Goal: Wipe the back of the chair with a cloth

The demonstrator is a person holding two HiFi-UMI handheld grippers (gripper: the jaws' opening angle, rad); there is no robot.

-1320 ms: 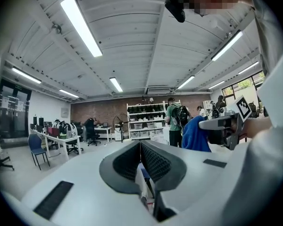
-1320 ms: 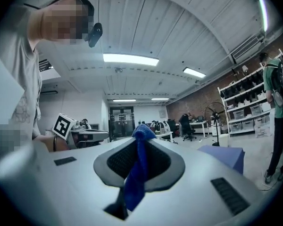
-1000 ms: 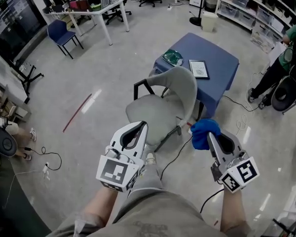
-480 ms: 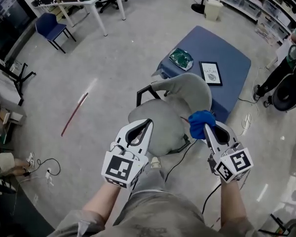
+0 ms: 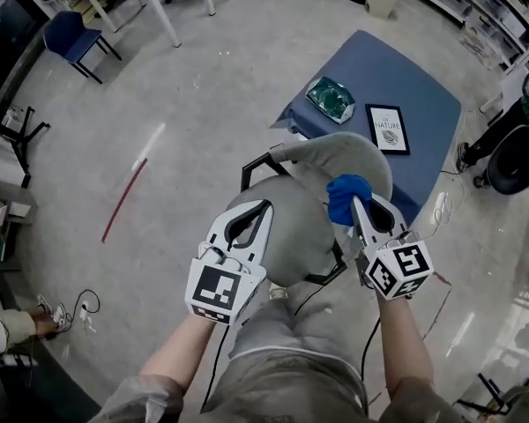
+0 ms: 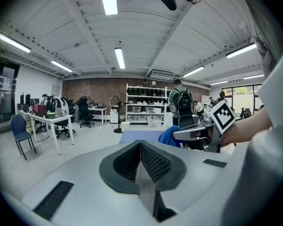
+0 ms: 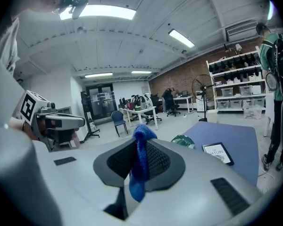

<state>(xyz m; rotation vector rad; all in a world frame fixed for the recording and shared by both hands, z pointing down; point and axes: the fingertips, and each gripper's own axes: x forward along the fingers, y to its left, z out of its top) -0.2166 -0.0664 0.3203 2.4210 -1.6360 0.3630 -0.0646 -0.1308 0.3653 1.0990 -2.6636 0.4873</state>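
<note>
R tongs [image 5: 356, 206] clamped on cloth [image 5: 345, 192], at top edge of chair [image 5: 331, 152] back; contact unclear. L tongs [image 5: 259, 211] pressed together, over seat [image 5: 286, 236].

The head view looks steeply down from above the person. The left gripper [image 5: 264, 204] and right gripper [image 5: 353, 203] are close below it, and the chair [image 5: 291, 236] and blue table [image 5: 428, 82] lie just past their fingertips. Each gripper view sits right behind its own jaws and faces level across the room (each catches the other gripper beside its fingers). All three views share the blue table and the blue cloth [image 5: 346, 196].
</note>
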